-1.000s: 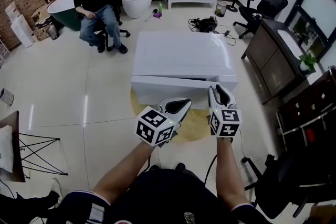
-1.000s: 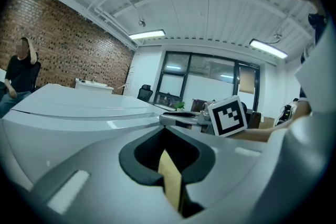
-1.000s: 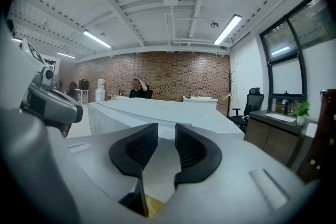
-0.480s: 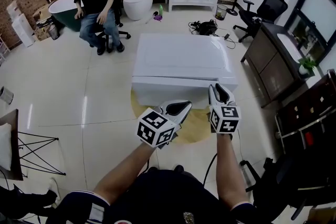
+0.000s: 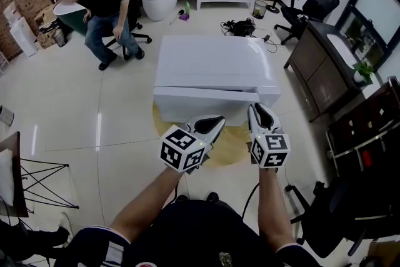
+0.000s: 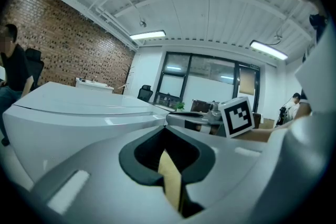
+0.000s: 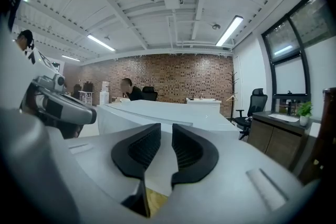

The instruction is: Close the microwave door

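No microwave is showing anywhere. A big white box (image 5: 215,65), smooth and shiny, is standing there, and both claws are hovering just in front of it. The left claw (image 5: 215,124) is pressing together on nothing. The right claw (image 5: 260,110) has just been closing, with a small empty gap left. A microwave door would likely be swinging lightly from a push on its flat front.

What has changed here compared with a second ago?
The right gripper has just been closing its jaws, with nothing between them; a narrow gap remains. The seated person at the back lowered an arm and leaned over toward the left of the head view. The left gripper and the white box stayed put. Nothing was picked up or let go.
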